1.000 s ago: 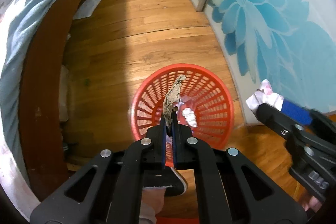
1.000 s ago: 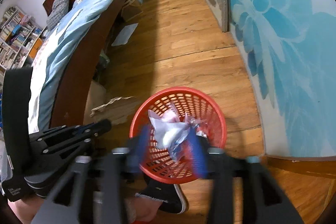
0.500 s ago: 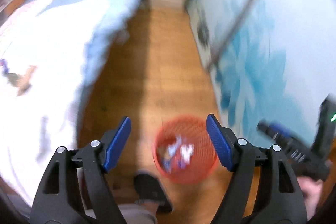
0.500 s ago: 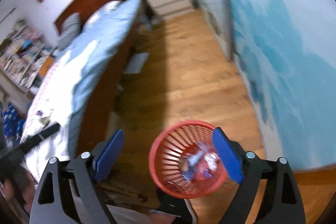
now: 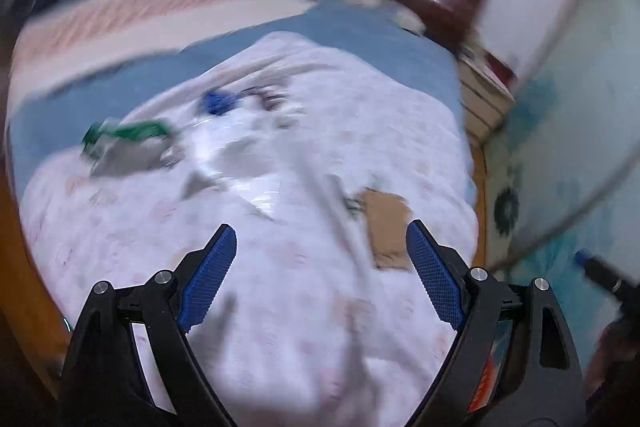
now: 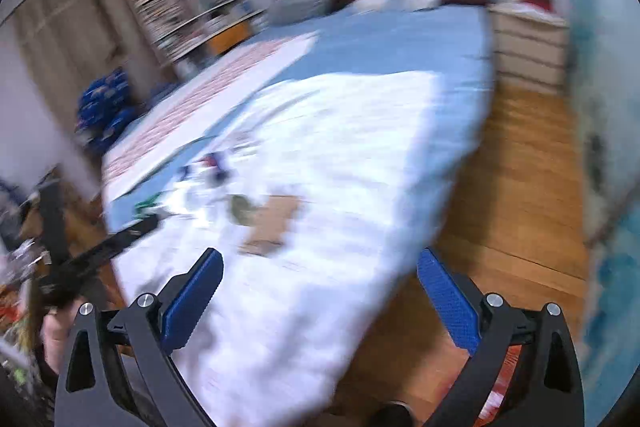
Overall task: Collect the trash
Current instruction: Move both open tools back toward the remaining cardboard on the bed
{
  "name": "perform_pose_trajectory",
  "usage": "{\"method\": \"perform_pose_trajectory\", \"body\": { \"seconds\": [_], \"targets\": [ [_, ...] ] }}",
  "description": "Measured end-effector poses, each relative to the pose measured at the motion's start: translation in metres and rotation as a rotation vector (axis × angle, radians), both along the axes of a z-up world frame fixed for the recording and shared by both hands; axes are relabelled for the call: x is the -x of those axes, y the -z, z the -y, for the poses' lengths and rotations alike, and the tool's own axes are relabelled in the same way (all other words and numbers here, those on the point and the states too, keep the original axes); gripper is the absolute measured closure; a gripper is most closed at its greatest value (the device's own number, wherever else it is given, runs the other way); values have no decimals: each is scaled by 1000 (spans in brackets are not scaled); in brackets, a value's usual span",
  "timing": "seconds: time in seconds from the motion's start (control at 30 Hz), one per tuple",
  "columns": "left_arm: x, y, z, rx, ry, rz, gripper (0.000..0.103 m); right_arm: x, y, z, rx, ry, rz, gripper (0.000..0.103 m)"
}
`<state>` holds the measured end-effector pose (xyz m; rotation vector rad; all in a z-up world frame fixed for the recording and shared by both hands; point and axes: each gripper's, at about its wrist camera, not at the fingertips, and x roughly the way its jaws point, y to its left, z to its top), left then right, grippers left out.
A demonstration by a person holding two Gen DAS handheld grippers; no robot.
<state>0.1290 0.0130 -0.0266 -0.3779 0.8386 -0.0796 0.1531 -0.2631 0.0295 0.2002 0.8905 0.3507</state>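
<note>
Scraps of trash (image 5: 216,139) lie scattered on the white quilt (image 5: 304,307), a brown card (image 5: 386,227) nearest. Both claws, left (image 5: 320,267) and right (image 6: 320,291), are spread wide and empty above the quilt. Reaching step, I'd judge; next, lower onto one piece.

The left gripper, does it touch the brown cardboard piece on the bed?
Apart. In the left wrist view the left gripper is open and empty; the cardboard piece lies on the white quilt beyond its fingertips.
</note>
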Motion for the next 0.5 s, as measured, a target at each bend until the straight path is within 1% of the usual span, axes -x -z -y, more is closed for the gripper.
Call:
{"method": "perform_pose_trajectory", "body": {
  "seconds": [0.03, 0.07, 0.1, 0.13, 0.17, 0.23, 0.33, 0.4, 0.43, 0.47, 0.5],
  "targets": [
    [-5, -1, -12, 43, -19, 5, 17, -12, 5, -14, -10, -25, -16, 7],
    [-10, -3, -24, 65, -45, 19, 17, -32, 16, -32, -24, -54, -56, 9],
    [-13, -4, -25, 54, -55, 23, 17, -50, 31, -46, -53, -76, -112, 16],
    [-16, -5, -29, 37, -59, 25, 17, -59, 40, -52, -66, -78, -145, 19],
    [-20, -4, -31, 27, -58, 19, 17, -72, 57, -58, -58, -64, -190, 20],
    [-26, 0, -33, 54, -41, -5, 17, -82, 81, -60, -53, -25, -248, 21],
    [-32, 7, -39, 75, -28, -24, 17, -86, 109, -54, -136, -4, -332, 21],
    [-36, 9, -42, 74, -20, -29, 17, -90, 120, -58, -164, -8, -362, 21],
    [-40, 11, -43, 73, -16, -36, 17, -90, 123, -62, -149, -37, -374, 21],
    [-43, 11, -42, 78, -12, -37, 17, -92, 125, -70, -119, -60, -367, 22],
    [-45, 12, -42, 83, -5, -38, 17, -93, 124, -76, -75, -86, -347, 27]
  ]
}}
